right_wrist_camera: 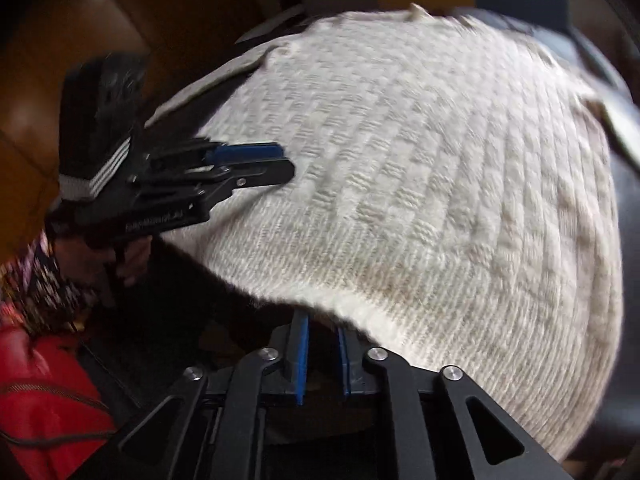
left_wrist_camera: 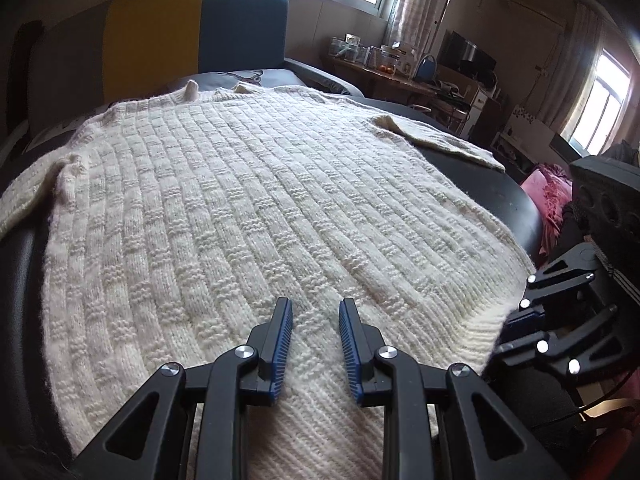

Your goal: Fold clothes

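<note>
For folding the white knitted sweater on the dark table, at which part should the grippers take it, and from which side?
Probably at the ribbed hem, from the near edge. The sweater lies flat with its hem at the near edge of the table, seemingly lifting over the right gripper, so a finger can slip under. The left gripper, open, hovers above flat cloth further in, where there is no edge to pinch.

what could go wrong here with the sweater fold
1. The right gripper sits at the hem of the cream sweater, its jaws apart with the knit edge draped over the tips; closing now may catch only the top layer.
2. The left gripper hovers open over the lower body, gripping nothing, so a lift by the right alone could drag the sweater askew.
3. The far sleeve lies spread toward the edge of the dark surface and might slide off.
</note>
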The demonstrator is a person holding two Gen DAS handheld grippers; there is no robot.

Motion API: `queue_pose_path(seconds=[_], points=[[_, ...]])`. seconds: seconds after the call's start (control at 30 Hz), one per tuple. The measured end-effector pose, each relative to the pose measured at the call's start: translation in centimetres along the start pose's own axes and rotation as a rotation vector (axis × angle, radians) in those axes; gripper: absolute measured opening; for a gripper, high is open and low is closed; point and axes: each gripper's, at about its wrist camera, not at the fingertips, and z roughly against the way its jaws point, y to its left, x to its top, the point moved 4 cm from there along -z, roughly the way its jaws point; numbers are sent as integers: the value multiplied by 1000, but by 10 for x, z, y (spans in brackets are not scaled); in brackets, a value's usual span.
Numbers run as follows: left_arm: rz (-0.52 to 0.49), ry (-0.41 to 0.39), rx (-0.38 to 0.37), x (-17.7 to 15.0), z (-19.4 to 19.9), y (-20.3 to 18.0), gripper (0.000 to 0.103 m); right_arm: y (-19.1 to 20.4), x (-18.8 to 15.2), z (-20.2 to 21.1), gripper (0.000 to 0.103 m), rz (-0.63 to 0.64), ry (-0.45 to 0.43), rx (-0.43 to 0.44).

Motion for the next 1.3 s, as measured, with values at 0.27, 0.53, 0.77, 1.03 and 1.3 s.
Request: queue_pose_path(seconds=[0.27,0.53,0.77,1.03,1.3], points=[[-34,36,51,15,-3,18,24,51,13,-17,59,436,-24,-212],[-6,56,92,22,-8,39,24,47,21,-26,5,415,22,-153],[-9,98,149,33,-24,42,24,47,12,-29,5,383,112,-17],[-68,146,187,48,-38,37,25,48,6,-27,4,351,184,88],[-83,139,173,54,-40,43,25,44,-1,-32,7,299,175,144]])
